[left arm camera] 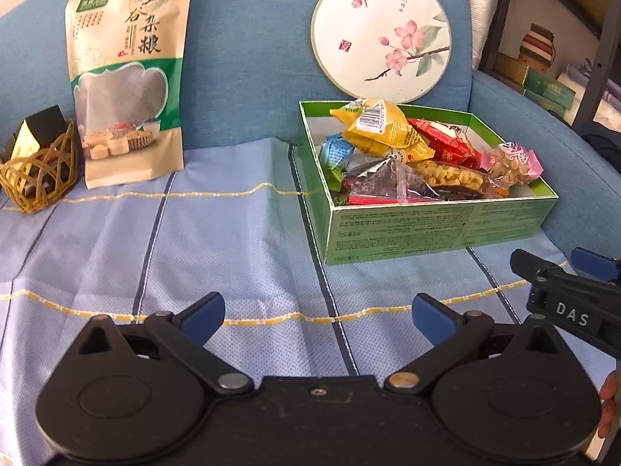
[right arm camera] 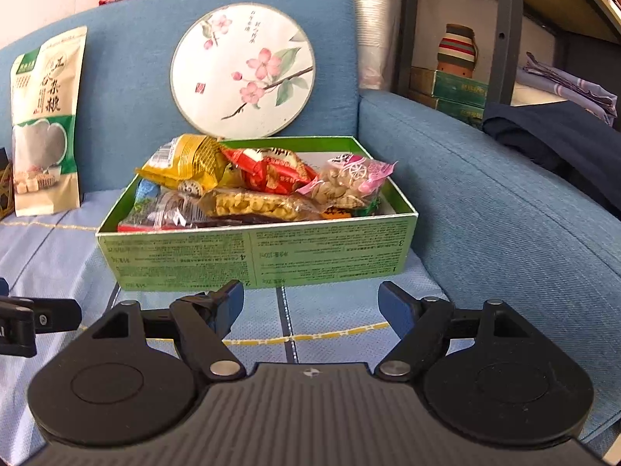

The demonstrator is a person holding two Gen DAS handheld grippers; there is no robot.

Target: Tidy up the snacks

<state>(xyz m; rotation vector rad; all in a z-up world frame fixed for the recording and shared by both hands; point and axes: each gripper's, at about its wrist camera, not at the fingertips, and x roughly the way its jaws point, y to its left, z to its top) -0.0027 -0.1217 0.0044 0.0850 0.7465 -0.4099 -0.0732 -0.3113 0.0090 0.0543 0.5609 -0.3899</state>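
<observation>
The left tool (left arm camera: 318, 316) hovers over the striped blue cloth (left arm camera: 240, 256) on the sofa seat, its blue-padded fingers spread apart with nothing between them. The right tool (right arm camera: 310, 305) is likewise spread wide and empty, low over the same cloth and just in front of the green box (right arm camera: 256, 258).

The green box is a shallow, open-topped cardboard tray with small printed text on its outer walls and a white inside. It is heaped with wrapped snacks: a yellow packet (right arm camera: 186, 163) with a barcode on top at the back, a red packet (right arm camera: 275, 173) beside it, a clear bag with a pink label (right arm camera: 353, 182) holding pale nuts at the right, a clear bag of golden puffed pieces (right arm camera: 252, 206) toward the front, a blue packet (left arm camera: 335, 151) at the left and a dark clear bag (left arm camera: 384, 182) at the front left.

From the left wrist view the box lies ahead and to the right of the left tool, well apart from it; the right tool (left arm camera: 559, 272) shows at the right edge, near the box's front corner. A tall grain pouch (left arm camera: 128, 77) leans on the sofa back (left arm camera: 252, 58) at left, beside a woven basket (left arm camera: 39, 171). A round floral fan (left arm camera: 382, 37) stands behind the box.
</observation>
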